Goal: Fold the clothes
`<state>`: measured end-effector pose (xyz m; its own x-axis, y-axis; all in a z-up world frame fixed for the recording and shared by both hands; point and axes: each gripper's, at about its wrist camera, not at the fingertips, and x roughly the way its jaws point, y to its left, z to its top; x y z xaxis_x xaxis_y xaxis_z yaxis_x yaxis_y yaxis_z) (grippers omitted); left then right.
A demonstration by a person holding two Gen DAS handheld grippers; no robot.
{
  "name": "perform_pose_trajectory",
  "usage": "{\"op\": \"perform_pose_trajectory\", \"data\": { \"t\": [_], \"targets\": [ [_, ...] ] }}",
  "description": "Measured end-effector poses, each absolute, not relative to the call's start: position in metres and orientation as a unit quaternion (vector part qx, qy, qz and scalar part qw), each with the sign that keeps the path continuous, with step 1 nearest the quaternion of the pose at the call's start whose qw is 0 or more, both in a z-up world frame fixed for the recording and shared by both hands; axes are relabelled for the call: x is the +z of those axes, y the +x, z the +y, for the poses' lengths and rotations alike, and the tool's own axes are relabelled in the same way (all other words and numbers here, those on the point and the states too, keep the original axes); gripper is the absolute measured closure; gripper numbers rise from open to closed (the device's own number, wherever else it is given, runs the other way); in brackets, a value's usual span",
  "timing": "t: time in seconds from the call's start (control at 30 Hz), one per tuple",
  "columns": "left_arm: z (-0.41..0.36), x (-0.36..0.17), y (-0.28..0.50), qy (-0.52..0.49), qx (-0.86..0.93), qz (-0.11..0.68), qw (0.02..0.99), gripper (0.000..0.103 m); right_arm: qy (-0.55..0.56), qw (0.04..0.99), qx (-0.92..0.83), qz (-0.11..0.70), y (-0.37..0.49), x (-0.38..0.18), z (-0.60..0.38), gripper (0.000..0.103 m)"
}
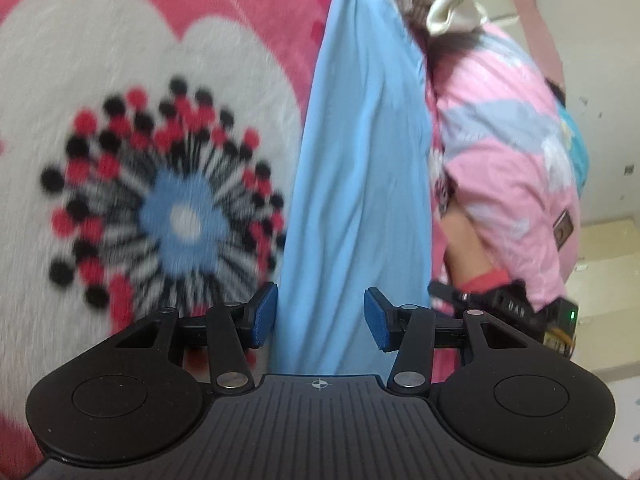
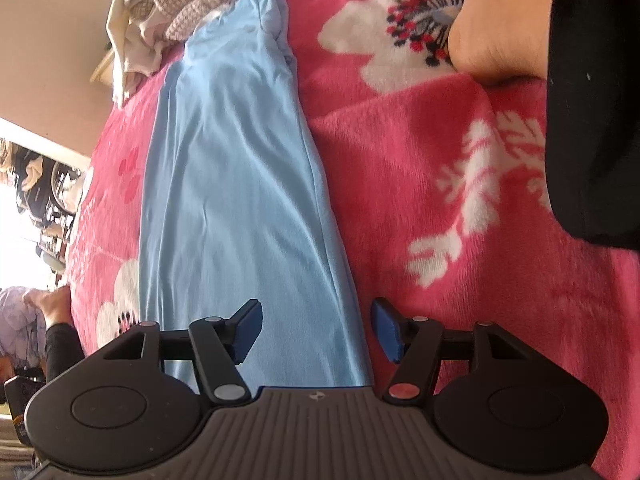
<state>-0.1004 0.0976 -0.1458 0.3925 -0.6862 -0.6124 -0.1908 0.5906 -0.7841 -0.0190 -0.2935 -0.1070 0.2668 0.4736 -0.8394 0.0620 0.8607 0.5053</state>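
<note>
Left wrist view is smeared: the flower print on the pink blanket (image 1: 168, 216) streaks with motion blur, while the near black gripper body stays crisp. Right wrist view is sharper, evenly lit, with a blown-out white glare at its left edge. Fisheye bending curves both frames, corners dark.

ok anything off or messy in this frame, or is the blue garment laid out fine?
Mostly fine. The light blue garment lies lengthwise on the pink floral blanket, wrinkled and bunched at its far end. A jumbled heap of other clothes touches that end. Both the left gripper and right gripper are open.
</note>
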Motion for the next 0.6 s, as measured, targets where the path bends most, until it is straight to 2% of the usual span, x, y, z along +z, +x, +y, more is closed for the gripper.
{"op": "perform_pose_trajectory", "data": {
  "t": [0.53,0.6],
  "targets": [
    [0.068,-0.14,-0.125,-0.34,-0.233,0.589,0.696,0.055,0.194,0.675,0.176,0.69,-0.067,-0.11,-0.292,0.042],
    [0.066,-0.14,-0.126,-0.336,-0.236,0.589,0.697,0.055,0.195,0.67,0.176,0.695,-0.07,-0.111,-0.294,0.046]
  ]
}}
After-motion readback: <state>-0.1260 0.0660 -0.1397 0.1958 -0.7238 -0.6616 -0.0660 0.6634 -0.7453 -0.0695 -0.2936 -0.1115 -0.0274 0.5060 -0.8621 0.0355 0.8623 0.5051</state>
